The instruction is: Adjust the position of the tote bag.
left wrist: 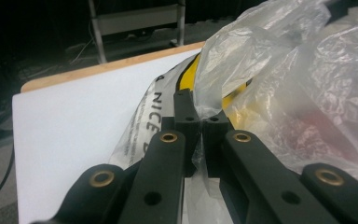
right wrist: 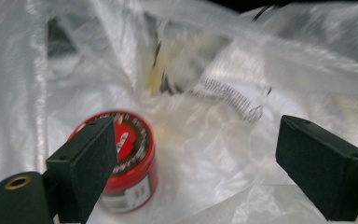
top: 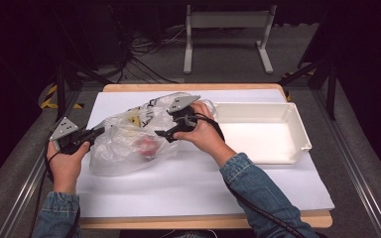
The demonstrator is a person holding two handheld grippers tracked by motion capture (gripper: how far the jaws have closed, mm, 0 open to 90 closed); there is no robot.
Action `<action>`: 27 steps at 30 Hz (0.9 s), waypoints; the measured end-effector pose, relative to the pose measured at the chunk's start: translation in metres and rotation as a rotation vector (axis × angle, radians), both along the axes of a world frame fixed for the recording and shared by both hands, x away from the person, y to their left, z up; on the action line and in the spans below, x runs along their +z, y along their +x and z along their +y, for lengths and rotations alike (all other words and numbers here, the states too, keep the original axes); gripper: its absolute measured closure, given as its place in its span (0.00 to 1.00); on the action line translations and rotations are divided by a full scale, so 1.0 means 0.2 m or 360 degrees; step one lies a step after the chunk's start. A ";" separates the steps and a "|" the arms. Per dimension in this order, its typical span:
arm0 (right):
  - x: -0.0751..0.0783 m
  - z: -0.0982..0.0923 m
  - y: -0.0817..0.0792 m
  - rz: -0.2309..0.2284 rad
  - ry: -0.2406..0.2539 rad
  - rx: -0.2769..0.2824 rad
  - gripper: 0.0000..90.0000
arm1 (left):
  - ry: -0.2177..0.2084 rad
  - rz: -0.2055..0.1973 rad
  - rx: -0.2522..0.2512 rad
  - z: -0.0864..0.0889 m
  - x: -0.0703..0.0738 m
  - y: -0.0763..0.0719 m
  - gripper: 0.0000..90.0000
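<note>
On the desk, your left hand-held gripper pinches the plastic bag; your right hand-held gripper hangs spread inside over the red jar, not yet grasped.

Black lettering on the crumpled clear plastic bag is partly covered by the left claw; the red-lidded round tin sits half behind one pad, its label blurred.
</note>
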State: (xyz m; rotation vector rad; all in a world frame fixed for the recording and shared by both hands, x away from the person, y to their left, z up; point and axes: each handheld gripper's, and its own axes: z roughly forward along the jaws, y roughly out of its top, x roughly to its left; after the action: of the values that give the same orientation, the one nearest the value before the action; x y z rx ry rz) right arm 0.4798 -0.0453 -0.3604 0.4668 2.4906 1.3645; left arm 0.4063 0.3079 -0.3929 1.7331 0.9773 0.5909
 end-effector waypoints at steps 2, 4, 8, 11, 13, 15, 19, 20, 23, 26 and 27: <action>-0.03 0.01 -0.01 0.0053 -0.0075 0.0046 0.13 | -0.0003 0.0015 0.0017 0.02 -0.02 0.01 0.98; -0.04 0.01 -0.01 0.0079 -0.0107 0.0067 0.13 | -0.0005 0.0034 0.0031 0.03 -0.04 0.02 0.98; -0.07 0.01 -0.02 0.0103 -0.0158 0.0108 0.12 | -0.0020 0.0077 0.0049 0.05 -0.08 0.04 0.98; -0.10 0.01 -0.04 0.0122 -0.0187 0.0129 0.12 | -0.0016 0.0115 0.0051 0.06 -0.11 0.05 0.98; -0.12 0.01 -0.05 0.0123 -0.0231 0.0141 0.12 | -0.0016 0.0147 0.0042 0.06 -0.12 0.05 0.98; -0.15 0.02 -0.06 0.0145 -0.0257 0.0141 0.12 | -0.0021 0.0178 0.0021 0.07 -0.14 0.05 0.98; -0.19 0.01 -0.07 0.0179 -0.0301 0.0137 0.11 | -0.0005 0.0213 -0.0027 0.06 -0.15 0.05 0.98; -0.21 0.02 -0.08 0.0182 -0.0323 0.0139 0.11 | -0.0005 0.0225 -0.0042 0.06 -0.16 0.05 0.98; -0.24 0.02 -0.09 0.0195 -0.0379 0.0152 0.10 | -0.0002 0.0242 -0.0058 0.06 -0.16 0.05 0.97; -0.28 0.05 -0.13 0.0190 -0.0465 0.0204 0.10 | 0.0029 0.0284 -0.0082 0.06 -0.18 0.05 0.97; -0.29 0.05 -0.13 0.0190 -0.0473 0.0210 0.09 | 0.0036 0.0298 -0.0087 0.05 -0.19 0.05 0.97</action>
State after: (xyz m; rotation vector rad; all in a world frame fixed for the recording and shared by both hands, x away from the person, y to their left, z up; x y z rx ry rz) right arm 0.4543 -0.0350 -0.4182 0.3326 2.8047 1.0076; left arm 0.4163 0.3187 -0.4300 1.8540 1.0520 0.4110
